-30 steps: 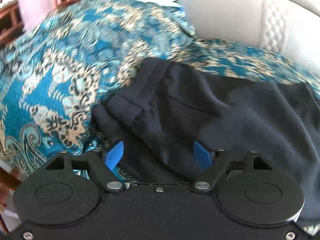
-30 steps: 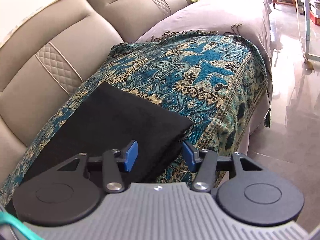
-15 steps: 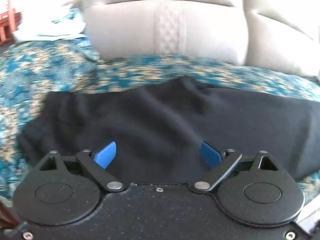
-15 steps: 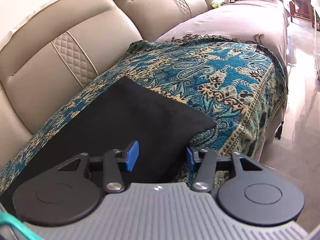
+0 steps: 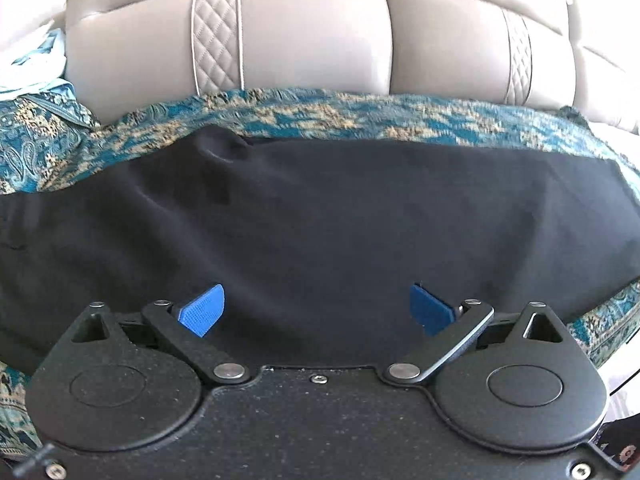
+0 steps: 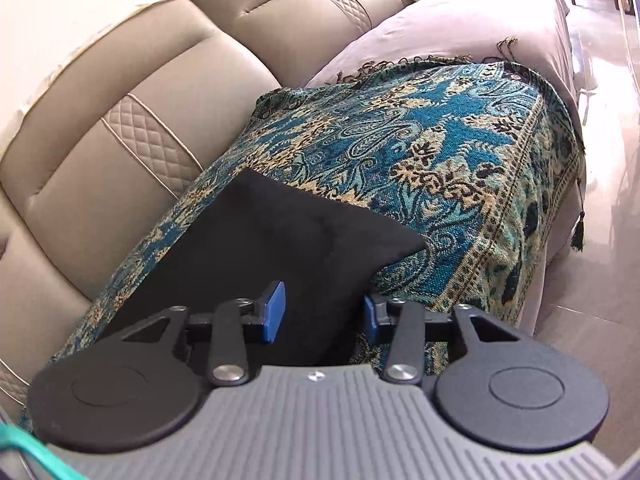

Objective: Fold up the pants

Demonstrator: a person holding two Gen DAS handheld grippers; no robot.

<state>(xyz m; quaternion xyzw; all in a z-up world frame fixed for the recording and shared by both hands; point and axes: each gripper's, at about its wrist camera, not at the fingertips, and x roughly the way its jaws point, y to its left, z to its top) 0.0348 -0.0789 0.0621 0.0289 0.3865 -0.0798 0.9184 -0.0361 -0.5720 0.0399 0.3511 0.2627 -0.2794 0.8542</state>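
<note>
The black pants (image 5: 320, 220) lie spread lengthwise on the patterned throw (image 6: 440, 140) over the sofa (image 5: 300, 32), just ahead of and beneath both grippers, seemingly already doubled leg on leg but not yet folded short. The left gripper (image 5: 316, 312) is opening wide above the middle of the cloth, gripping nothing. The right gripper (image 6: 324, 316) is closing around the near edge by the hem corner, pads not yet pressing, so the crosswise folds seem still to come.

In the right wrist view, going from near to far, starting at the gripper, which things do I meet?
Right gripper, its jaws closing with the edge of the pants between them → black pants → patterned blue throw → plain grey sofa cover.
</note>
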